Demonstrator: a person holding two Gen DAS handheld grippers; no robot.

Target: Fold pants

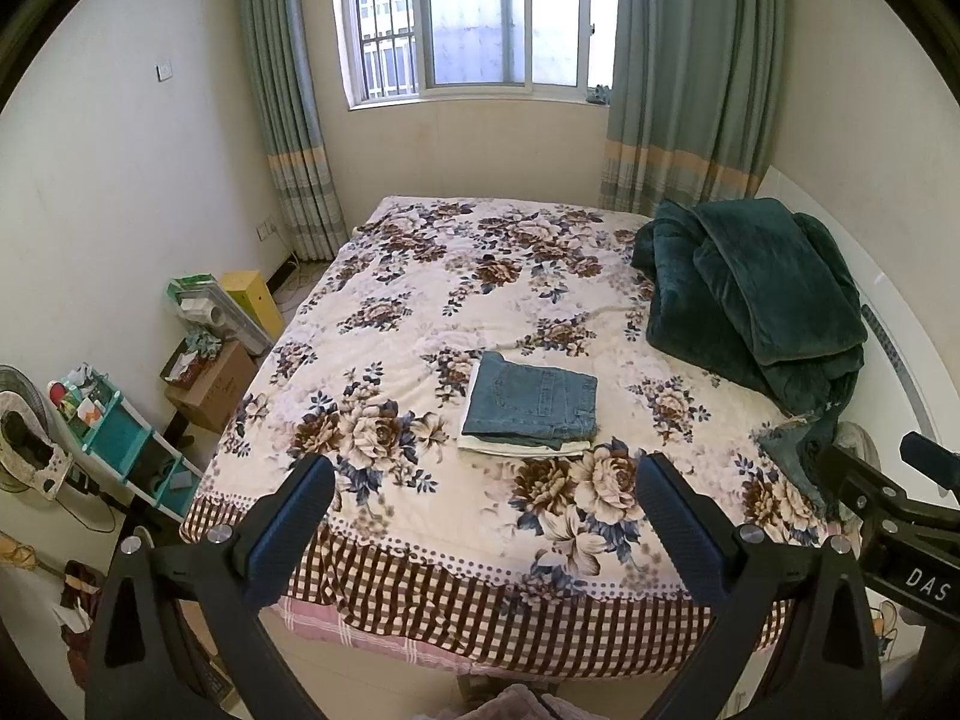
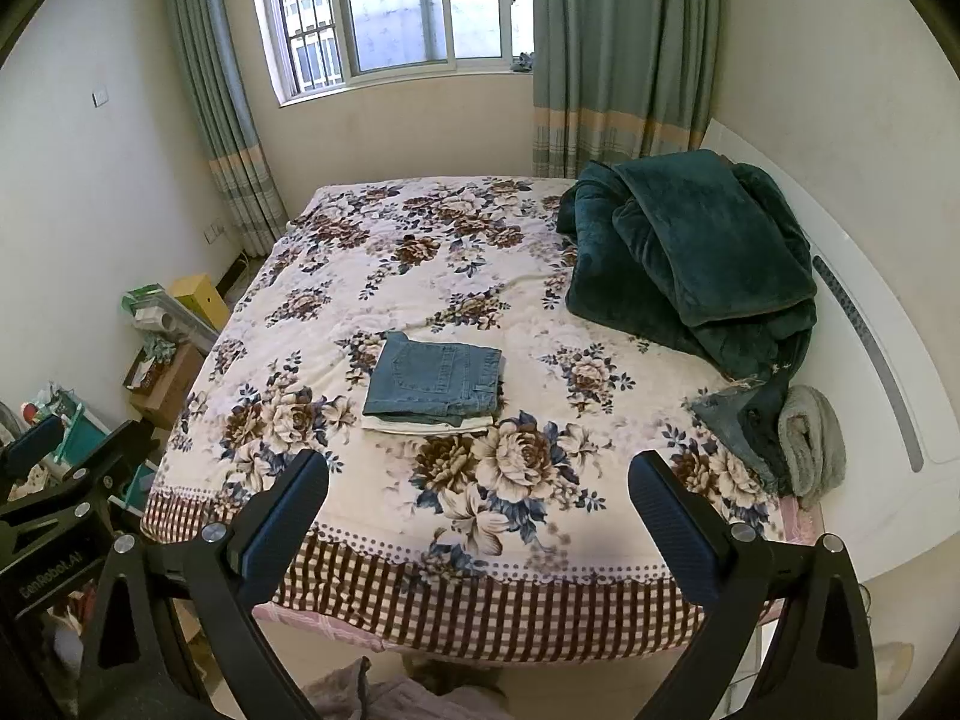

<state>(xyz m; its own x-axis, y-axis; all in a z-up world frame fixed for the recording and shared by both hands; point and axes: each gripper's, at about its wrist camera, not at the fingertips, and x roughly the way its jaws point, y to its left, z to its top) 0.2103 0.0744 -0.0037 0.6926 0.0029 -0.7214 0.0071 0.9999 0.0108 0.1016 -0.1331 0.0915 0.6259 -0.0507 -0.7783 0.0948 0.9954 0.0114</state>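
Nearest the left wrist camera, the left gripper (image 1: 486,495) hangs above the foot of the bed with its two black, blue-padded fingers (image 1: 288,531) spread wide apart and nothing between them. The right gripper (image 2: 478,495) is held the same way, fingers parted and empty, over the checked hem of the floral bedspread (image 2: 480,276). Beyond both, near the middle of the bed, lie the folded blue denim pants (image 1: 533,401), a neat rectangle resting on a folded white cloth (image 1: 516,447). Further right, a heaped dark green plush blanket (image 2: 690,264) sits against the white headboard (image 2: 882,360), with a rolled grey towel (image 2: 810,438) just beside crumpled denim fabric (image 2: 729,426). Farthest back, green striped curtains (image 1: 690,72) flank the window (image 1: 474,18).
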